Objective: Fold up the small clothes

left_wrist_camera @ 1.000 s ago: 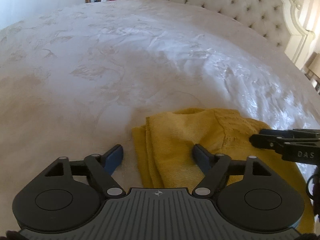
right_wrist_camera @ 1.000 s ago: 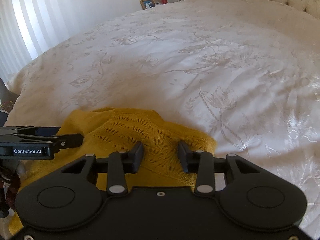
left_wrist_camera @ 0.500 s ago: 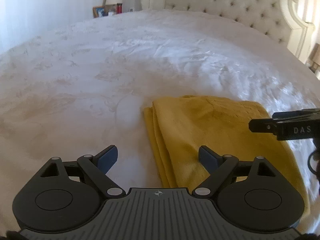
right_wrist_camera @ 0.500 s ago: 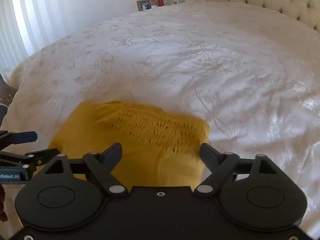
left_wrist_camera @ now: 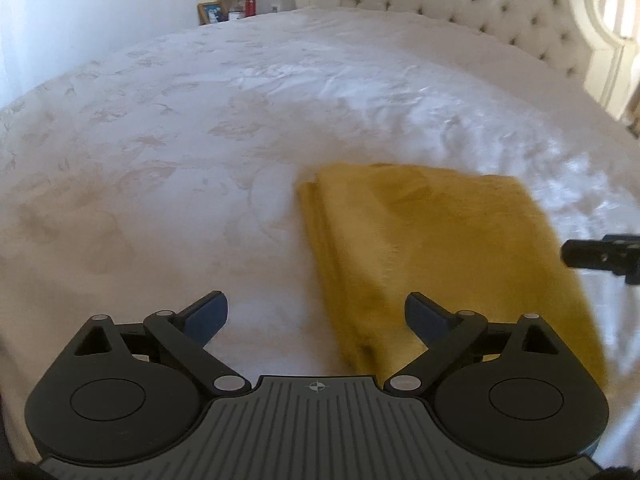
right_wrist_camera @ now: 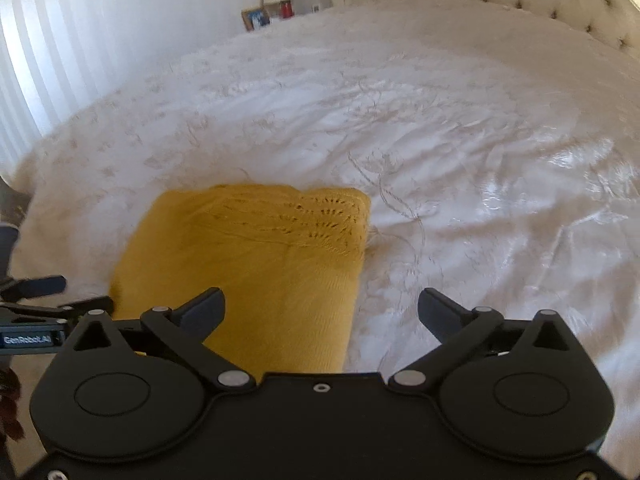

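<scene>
mustard knit garment [right_wrist_camera: 256, 256] blurred, near edge hidden behind both grippers, jaws just spread, clear of it.

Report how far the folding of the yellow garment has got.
Done: the yellow knit garment lies folded in a flat rectangle on the white bedspread. In hand: nothing; left gripper and right gripper have just been opening, empty. Left: no other clothes show.
</scene>
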Available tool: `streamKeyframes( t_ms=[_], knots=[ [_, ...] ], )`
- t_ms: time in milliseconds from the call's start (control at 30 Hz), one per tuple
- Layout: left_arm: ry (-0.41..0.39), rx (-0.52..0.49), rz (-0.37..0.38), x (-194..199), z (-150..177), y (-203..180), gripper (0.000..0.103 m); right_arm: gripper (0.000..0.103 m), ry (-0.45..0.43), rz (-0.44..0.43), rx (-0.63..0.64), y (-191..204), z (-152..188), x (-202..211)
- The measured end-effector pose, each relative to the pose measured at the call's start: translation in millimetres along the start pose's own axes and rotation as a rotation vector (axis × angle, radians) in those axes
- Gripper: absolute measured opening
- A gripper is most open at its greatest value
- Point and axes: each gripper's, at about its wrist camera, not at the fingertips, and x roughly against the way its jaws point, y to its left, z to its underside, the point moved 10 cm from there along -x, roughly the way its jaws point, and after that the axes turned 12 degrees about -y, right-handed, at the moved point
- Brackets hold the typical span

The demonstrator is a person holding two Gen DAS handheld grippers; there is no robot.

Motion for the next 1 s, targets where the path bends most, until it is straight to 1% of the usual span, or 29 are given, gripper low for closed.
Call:
streamKeyframes(
  t_ms=[133,233,400,500,567,633,800,1000],
  knots=[
    [0.024,0.032,-0.001,19.4,0.7,-14.8,0.097,0.102,-0.007,-0.003,-0.012,6.9,6.7,26.8],
    [0.024,0.023,0.001,34.5,2.9,-27.1,0.097,0.102,0.002,0.005,-0.008,11.4,13.0,41.3],
    [0.044,-0.006,-0.053,53.6,8.5,-40.6,0.096,0.102,-0.02,0.01,-0.056,11.7,15.1,65.3],
    [0.057,0.022,-0.035,62.4,10.1,-45.4,0.096,0.102,-0.04,0.03,-0.084,8.5,14.1,78.6],
    [0.064,0.038,-0.036,68.2,11.4,-46.2,0.096,0.102,-0.048,0.041,-0.091,6.9,14.5,86.4],
    [0.061,0.037,-0.053,73.7,11.6,-46.6,0.096,0.102,-0.055,0.048,-0.09,6.5,15.5,92.7],
    [0.032,-0.008,-0.114,85.7,7.5,-48.7,0.096,0.102,-0.051,0.054,-0.078,11.2,21.0,102.4],
    [0.015,-0.039,-0.119,95.0,5.4,-55.2,0.096,0.102,-0.026,0.072,-0.039,23.1,30.4,111.5]
  ],
)
